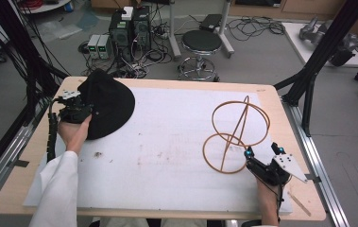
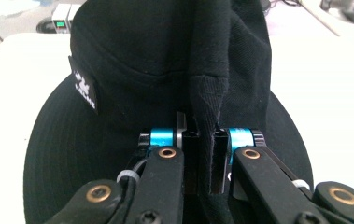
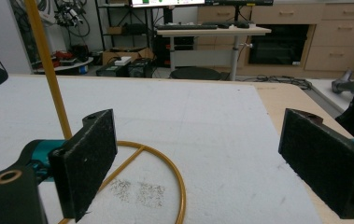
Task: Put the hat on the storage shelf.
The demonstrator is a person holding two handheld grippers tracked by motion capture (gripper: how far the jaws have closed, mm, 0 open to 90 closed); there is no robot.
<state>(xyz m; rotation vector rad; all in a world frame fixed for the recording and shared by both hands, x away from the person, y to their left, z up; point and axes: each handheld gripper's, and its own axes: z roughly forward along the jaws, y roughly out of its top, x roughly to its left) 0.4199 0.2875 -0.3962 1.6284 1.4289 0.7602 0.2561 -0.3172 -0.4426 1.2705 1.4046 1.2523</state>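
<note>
A black brimmed hat [image 1: 106, 103] lies at the table's far left on the white mat [image 1: 167, 142]. My left gripper [image 1: 80, 111] meets it from the left. In the left gripper view the pads [image 2: 219, 158] pinch a raised fold of the hat's [image 2: 165, 60] fabric, so the gripper [image 2: 205, 135] is shut on it. A gold wire stand [image 1: 235, 132] made of rings and a slanted rod stands at the right. My right gripper [image 1: 261, 151] sits just in front of it, open and empty. In the right gripper view [image 3: 202, 154] the stand's base ring [image 3: 177, 172] lies between the jaws.
The wooden table edge [image 1: 167, 82] frames the mat. Black frame posts [image 1: 318, 56] rise at the right, with cables at the left. A stool [image 1: 201, 42] and computer boxes [image 1: 129, 28] stand on the floor beyond the table.
</note>
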